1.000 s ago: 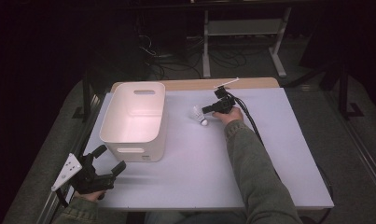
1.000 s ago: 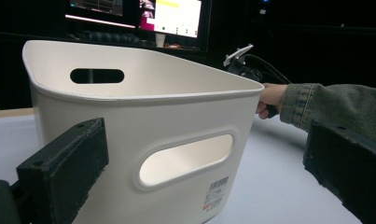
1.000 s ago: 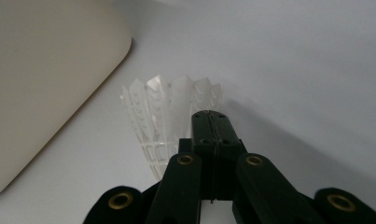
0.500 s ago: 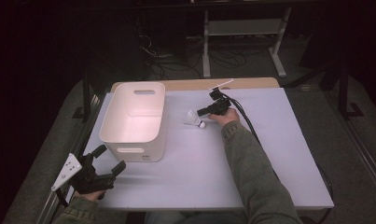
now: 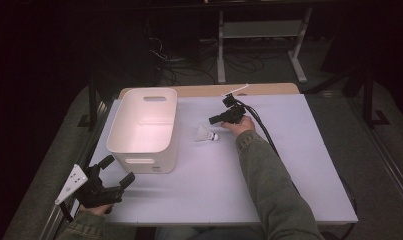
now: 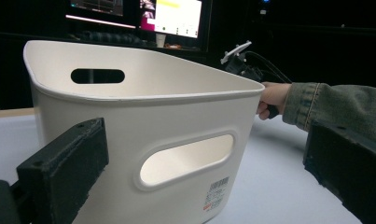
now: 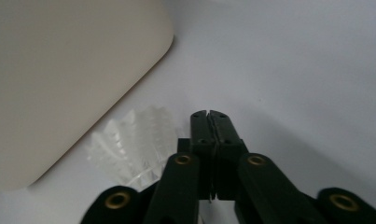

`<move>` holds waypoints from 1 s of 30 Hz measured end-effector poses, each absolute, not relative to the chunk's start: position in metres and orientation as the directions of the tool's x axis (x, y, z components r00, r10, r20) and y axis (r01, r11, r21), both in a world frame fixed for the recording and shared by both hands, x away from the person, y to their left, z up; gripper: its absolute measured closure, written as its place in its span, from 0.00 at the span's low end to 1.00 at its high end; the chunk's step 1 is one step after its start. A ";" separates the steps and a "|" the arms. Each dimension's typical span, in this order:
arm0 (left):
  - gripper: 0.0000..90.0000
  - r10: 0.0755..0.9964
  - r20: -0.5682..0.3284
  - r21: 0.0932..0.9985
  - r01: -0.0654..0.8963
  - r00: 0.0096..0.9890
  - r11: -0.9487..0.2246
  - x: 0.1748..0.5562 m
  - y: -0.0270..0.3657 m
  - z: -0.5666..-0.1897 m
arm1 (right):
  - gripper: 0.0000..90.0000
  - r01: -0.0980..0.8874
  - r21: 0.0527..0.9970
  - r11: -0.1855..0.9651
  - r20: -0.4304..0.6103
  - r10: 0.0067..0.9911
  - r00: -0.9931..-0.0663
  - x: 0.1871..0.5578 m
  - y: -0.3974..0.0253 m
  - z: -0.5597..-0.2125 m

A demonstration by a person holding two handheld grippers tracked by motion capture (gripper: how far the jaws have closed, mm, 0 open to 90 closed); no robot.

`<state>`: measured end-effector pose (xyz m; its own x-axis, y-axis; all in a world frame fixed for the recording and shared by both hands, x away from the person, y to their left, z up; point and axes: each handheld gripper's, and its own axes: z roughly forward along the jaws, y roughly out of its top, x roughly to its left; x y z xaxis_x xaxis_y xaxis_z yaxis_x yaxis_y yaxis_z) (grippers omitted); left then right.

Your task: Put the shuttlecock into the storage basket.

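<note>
- Centrally, take the white bin point(image 5: 144, 127) as the landmark — it stands on the pale table point(image 5: 289, 170), its long side running away from the person, with a cut-out handle in each short wall.
- Just to the right of the bin, apart from its wall, a white shuttlecock point(image 5: 206, 134) lies on its side on the table; its feather skirt points toward the bin, its cork toward the right hand.
- Right of the bin and just beyond the shuttlecock, the right gripper point(image 5: 212, 119) is held above the table, tips aimed toward the bin; its jaws are pressed together with nothing between them.
- From the right gripper view, the closed tips point(image 7: 209, 115) sit beside the shuttlecock's feathers point(image 7: 132, 144) rather than around them, with the bin's rounded corner point(image 7: 59, 79) off to one side.
- At the bin's near short wall, toward the table's front left corner, the left gripper point(image 5: 118, 170) rests low in the left hand — its jaws spread wide, holding nothing.
- Seen from the left gripper view, those two black pads point(image 6: 64, 163) frame the near wall of the bin point(image 6: 143, 121) without touching it; the sleeve point(image 6: 335, 105) and right hand show past the bin's far right corner.
</note>
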<state>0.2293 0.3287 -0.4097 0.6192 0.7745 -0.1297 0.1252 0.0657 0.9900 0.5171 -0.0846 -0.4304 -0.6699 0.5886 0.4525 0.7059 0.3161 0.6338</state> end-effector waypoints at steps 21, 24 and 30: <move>0.00 0.775 -0.127 0.990 0.127 0.619 0.061 0.229 0.328 -0.410 | 0.77 0.616 0.702 0.358 0.381 0.541 -0.749 0.497 -0.096 -0.392; 0.00 0.776 -0.125 0.990 0.126 0.618 0.059 0.229 0.328 -0.410 | 0.66 0.609 0.706 0.362 0.372 0.543 -0.753 0.494 -0.098 -0.388; 0.00 0.776 -0.126 0.990 0.127 0.618 0.060 0.229 0.328 -0.410 | 0.41 0.575 0.727 0.376 0.322 0.554 -0.768 0.487 -0.102 -0.380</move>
